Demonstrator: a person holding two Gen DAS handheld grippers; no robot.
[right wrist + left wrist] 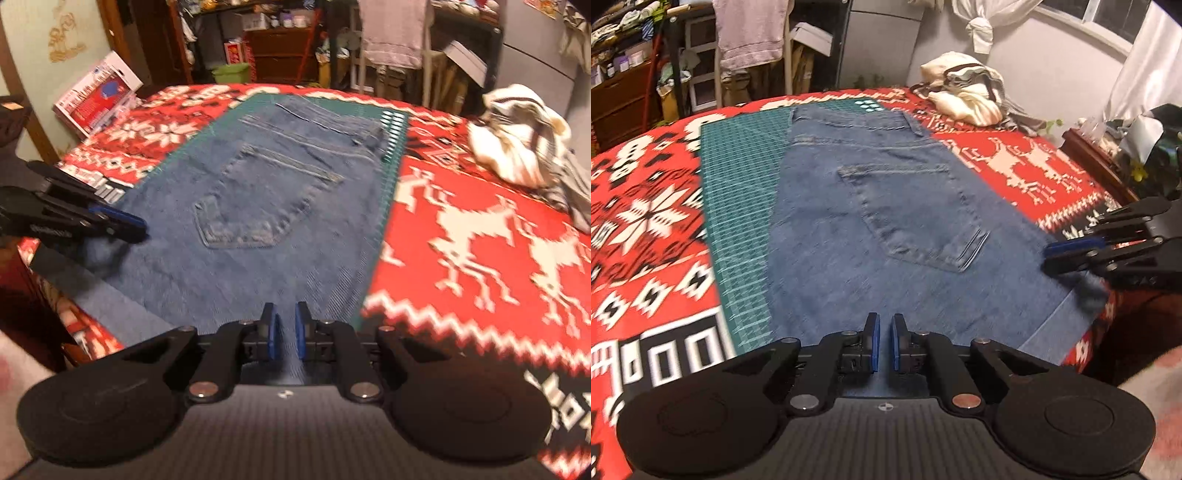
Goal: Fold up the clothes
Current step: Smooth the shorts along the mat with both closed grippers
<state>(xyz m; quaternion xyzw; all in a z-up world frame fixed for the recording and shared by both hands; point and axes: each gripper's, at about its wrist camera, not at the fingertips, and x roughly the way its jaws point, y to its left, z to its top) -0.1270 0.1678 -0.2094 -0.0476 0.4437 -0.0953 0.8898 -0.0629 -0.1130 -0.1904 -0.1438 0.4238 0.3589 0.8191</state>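
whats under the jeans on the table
The jeans lie on a green grid cutting mat, which sits on the red patterned tablecloth. The mat shows along the jeans' sides; how far it runs beneath the denim is covered.

Warm dim light, motion-blurred fisheye edges

we work over a desk covered by a red patterned cloth (646, 192) with white snowflakes and reindeer. a green gridded cutting mat (738, 206) lies flat on the cloth, and blue jeans (886, 221) lie spread over the mat, back pocket up. a crumpled pile of cream and grey clothes (524, 147) sits at the far corner, apart from the jeans.
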